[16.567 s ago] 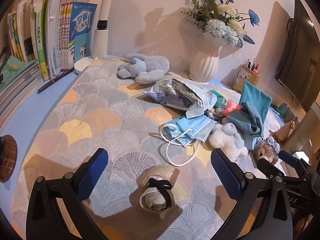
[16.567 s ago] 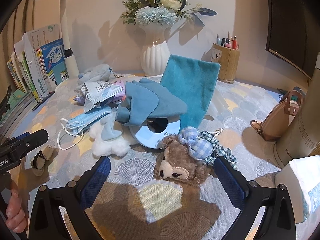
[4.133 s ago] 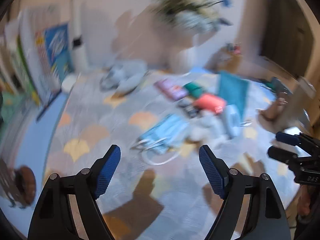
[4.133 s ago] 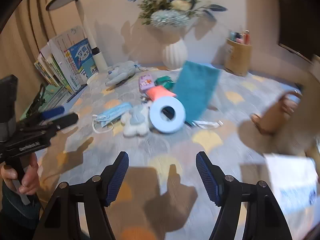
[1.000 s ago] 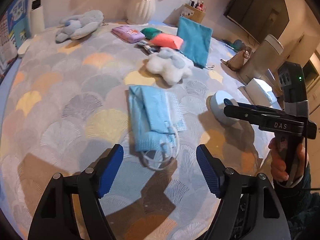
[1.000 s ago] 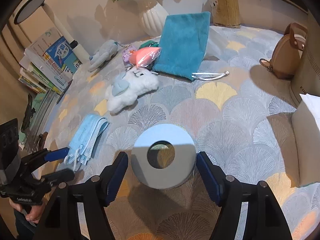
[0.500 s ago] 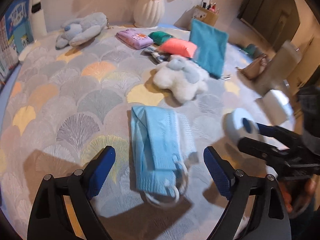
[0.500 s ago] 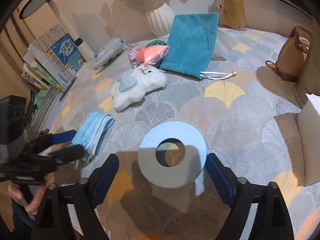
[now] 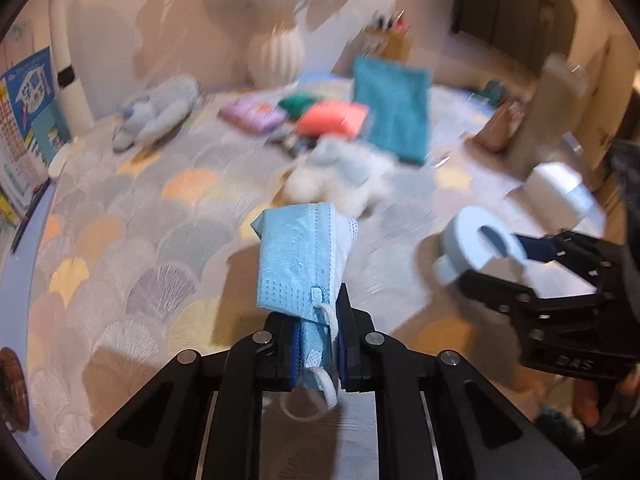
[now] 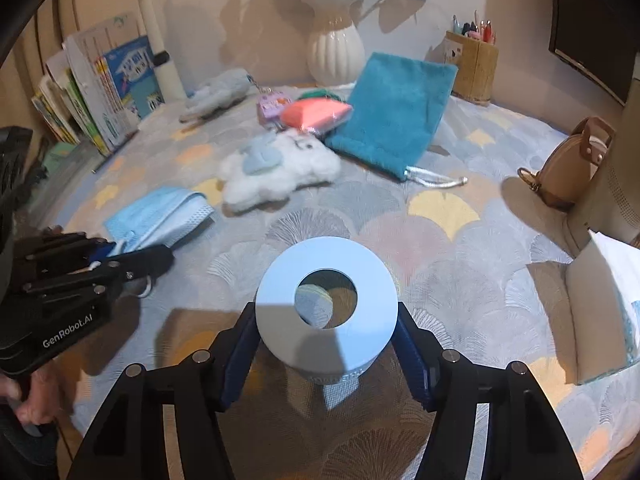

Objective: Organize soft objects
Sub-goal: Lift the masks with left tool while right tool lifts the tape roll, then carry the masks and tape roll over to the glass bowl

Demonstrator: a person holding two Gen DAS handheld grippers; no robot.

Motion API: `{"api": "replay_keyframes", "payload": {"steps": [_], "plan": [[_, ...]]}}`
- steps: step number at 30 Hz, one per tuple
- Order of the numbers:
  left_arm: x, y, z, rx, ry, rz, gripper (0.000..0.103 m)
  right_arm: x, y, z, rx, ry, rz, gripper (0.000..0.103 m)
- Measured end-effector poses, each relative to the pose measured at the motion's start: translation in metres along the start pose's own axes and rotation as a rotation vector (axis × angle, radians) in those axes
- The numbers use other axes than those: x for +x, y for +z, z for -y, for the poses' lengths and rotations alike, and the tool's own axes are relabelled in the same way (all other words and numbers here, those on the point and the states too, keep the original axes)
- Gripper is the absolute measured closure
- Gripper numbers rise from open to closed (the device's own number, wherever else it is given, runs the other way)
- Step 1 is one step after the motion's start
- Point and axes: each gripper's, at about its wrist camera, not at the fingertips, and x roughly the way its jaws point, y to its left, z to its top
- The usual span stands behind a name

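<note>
Masks, a folded stack of blue face masks [image 9: 302, 264], are sitting pinched between the pads of my left gripper [image 9: 318, 344]; its jaws have just been closing and are now clamped tight on the near end of the stack, with a white ear loop [image 9: 316, 396] dangling below my fingers. The rest of the stack is sticking out ahead of the jaws, over the patterned cloth [image 9: 132, 264].

My right gripper [image 10: 326, 332] is squeezing a pale blue ring-shaped roll [image 10: 326, 300] by its sides; those jaws have just been closing too, and both pads are pressing on it at about half spread. The roll is facing me with its hole uppermost. In the left wrist view I am seeing that same roll held off to my right side.

Ahead of both grippers, a white fluffy plush [image 10: 280, 168] is lying just beyond the masks, and past it a coral soft packet [image 10: 316, 114] is resting against a teal drawstring pouch [image 10: 394, 120]. A purple packet [image 10: 270, 106] is lying beside the coral one, and a grey-blue plush [image 10: 220, 94] farther to the left, near the books [image 10: 116, 80]. A white vase [image 10: 334, 50] is standing at the far edge, and a tan round bag [image 10: 576, 172] well off to the right.
</note>
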Motion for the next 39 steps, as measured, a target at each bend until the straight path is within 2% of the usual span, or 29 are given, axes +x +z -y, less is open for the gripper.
{"api": "replay_keyframes", "payload": {"steps": [4,6,11,15,20,26,32,35,39], "plan": [[-0.022,0.015,0.019,0.036,-0.018,0.069,0.092,-0.025,0.009,0.009,0.041,0.022,0.052,0.040],[-0.032,0.025,0.034,0.064,-0.051,0.099,0.092,-0.044,0.013,0.017,0.061,0.029,0.090,0.040],[-0.043,0.051,0.081,0.140,-0.146,0.140,0.092,-0.088,0.016,0.039,0.087,-0.019,0.175,0.040],[-0.044,0.070,0.128,0.219,-0.220,0.145,0.092,-0.120,0.011,0.074,0.153,-0.036,0.208,0.040],[-0.042,0.083,0.203,0.333,-0.314,0.145,0.092,-0.155,0.000,0.126,0.227,-0.118,0.229,0.040],[-0.018,0.097,0.286,0.426,-0.373,0.076,0.092,-0.187,-0.033,0.217,0.422,-0.183,0.240,0.040],[0.011,0.125,0.354,0.424,-0.362,0.050,0.092,-0.211,-0.048,0.296,0.568,-0.246,0.282,0.039],[0.027,0.141,0.384,0.437,-0.299,0.070,0.092,-0.219,-0.043,0.338,0.621,-0.260,0.304,0.039],[0.038,0.159,0.406,0.425,-0.298,0.081,0.092,-0.215,-0.028,0.374,0.664,-0.262,0.300,0.039]]}}
